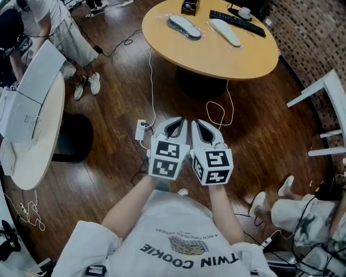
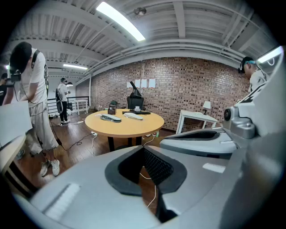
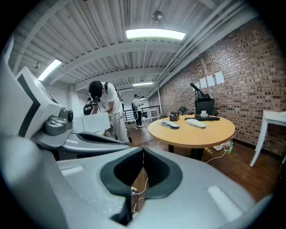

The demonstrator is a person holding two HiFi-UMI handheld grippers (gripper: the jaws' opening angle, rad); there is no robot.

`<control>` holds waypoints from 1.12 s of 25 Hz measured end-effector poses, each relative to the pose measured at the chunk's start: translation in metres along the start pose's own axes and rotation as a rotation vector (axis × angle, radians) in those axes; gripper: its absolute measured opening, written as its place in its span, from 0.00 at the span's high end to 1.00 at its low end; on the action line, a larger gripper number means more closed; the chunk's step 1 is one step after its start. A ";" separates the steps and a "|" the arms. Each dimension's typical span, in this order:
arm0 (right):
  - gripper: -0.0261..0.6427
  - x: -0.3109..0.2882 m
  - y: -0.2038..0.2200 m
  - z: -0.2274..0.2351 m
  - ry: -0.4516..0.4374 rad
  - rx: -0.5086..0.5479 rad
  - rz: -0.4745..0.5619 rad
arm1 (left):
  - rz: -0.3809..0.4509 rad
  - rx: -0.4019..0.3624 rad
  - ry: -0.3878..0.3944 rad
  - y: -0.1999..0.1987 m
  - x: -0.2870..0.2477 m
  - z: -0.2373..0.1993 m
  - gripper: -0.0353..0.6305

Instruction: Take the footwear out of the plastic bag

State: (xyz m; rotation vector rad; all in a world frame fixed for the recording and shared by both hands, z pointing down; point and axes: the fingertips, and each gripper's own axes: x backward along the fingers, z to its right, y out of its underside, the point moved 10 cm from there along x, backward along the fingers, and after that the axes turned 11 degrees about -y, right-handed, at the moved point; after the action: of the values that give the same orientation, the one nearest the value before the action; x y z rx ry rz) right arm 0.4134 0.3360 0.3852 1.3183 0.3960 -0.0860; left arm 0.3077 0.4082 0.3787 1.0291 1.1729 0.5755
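Two pieces of footwear lie on the round wooden table [image 1: 216, 54]: a grey one in clear plastic [image 1: 184, 27] and a white one [image 1: 226, 32]. Both show small in the left gripper view, grey [image 2: 110, 117] and white [image 2: 132, 116], and in the right gripper view, grey [image 3: 171, 125] and white [image 3: 195, 123]. My left gripper [image 1: 174, 122] and right gripper [image 1: 203, 124] hang side by side over the floor, well short of the table. Each is shut and empty, as the left gripper [image 2: 143, 148] and right gripper [image 3: 143, 151] show close up.
A keyboard [image 1: 238, 22] and a small box [image 1: 190, 6] sit at the table's far edge. A power strip [image 1: 141, 130] and white cables lie on the floor ahead. A white table [image 1: 32, 130] stands left, white furniture [image 1: 324, 97] right, and people stand nearby.
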 end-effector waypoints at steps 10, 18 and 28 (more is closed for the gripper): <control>0.96 -0.128 -0.060 0.032 0.066 -0.009 -0.021 | -0.003 -0.009 0.079 -0.055 -0.101 -0.093 0.94; 0.96 -0.192 -0.093 0.051 0.112 -0.032 -0.019 | 0.002 -0.016 0.119 -0.089 -0.153 -0.143 0.94; 0.96 -0.237 -0.105 0.107 0.129 -0.068 -0.018 | -0.029 -0.031 0.122 -0.108 -0.220 -0.157 0.94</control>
State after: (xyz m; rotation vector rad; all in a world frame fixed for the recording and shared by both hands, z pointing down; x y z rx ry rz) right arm 0.1878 0.1690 0.3874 1.2568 0.5159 -0.0021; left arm 0.0752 0.2334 0.3802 0.9599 1.2804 0.6388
